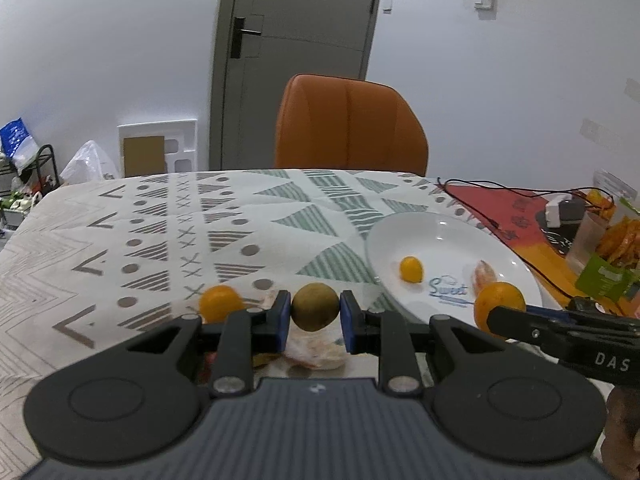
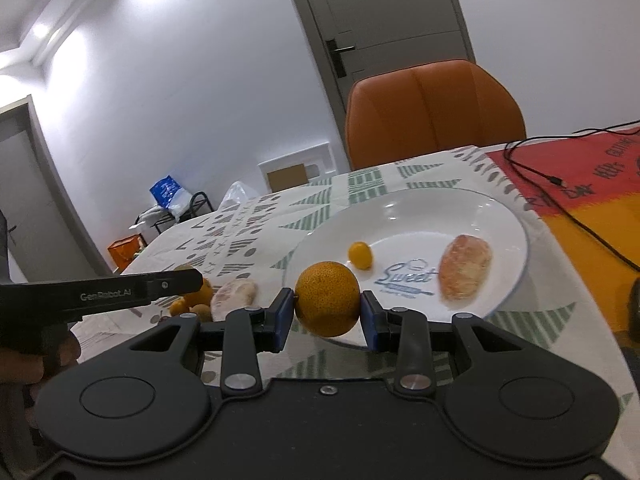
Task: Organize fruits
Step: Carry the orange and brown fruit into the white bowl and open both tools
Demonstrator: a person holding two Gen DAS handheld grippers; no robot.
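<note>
Patterned tablecloth [image 1: 168, 232] under both my tools. My left gripper [image 1: 315, 318] clamps a brownish-green round fruit [image 1: 315, 307] squarely between its pads; my right gripper [image 2: 327, 314] pinches an orange [image 2: 327, 298] just short of the white plate [image 2: 508, 216]. Beyond, a kumquat [image 2: 360, 255] stands roughly upright beside a peeled segment [image 2: 465, 266] lying lengthwise away from me.

- A home dining room: a table [image 1: 168, 240] under a patterned cloth, with an orange upholstered chair [image 1: 350, 124] pushed up to its far side.
- A grey interior door [image 1: 296, 48] with a lever handle, set in plain white walls.
- Household clutter on the floor (a plastic bag [image 1: 90, 164], foam packaging [image 1: 158, 152], a small black rack [image 1: 38, 168]).
- A white dinner plate [image 2: 460, 208] on the table.
</note>
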